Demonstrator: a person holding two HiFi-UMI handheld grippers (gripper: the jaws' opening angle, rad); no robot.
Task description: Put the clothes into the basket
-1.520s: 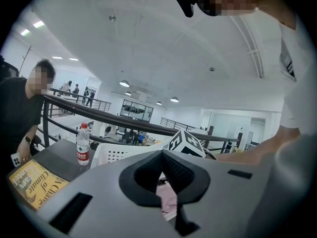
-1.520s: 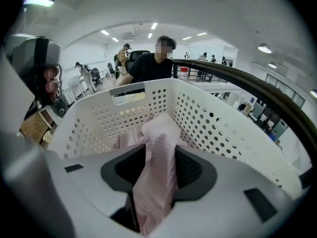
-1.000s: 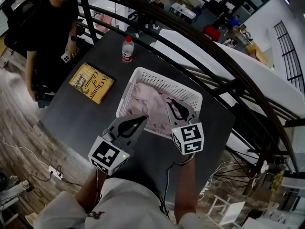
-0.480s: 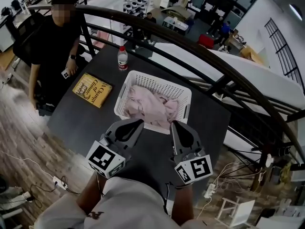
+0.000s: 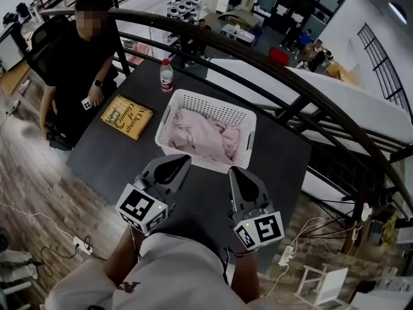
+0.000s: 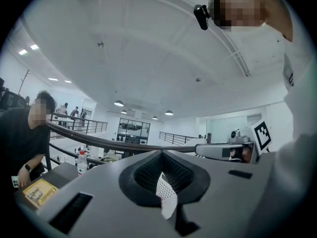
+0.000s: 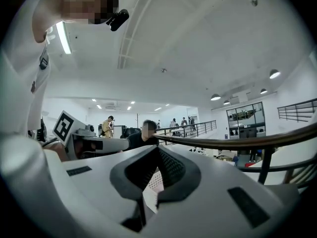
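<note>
Where a second ago the right gripper (image 5: 235, 172) reached into the white basket (image 5: 213, 98), it and the left gripper (image 5: 182, 161) now sit drawn back over the dark table (image 5: 110, 154), jaws closed and empty. The pink clothes (image 5: 200, 134) lie inside the basket.
</note>
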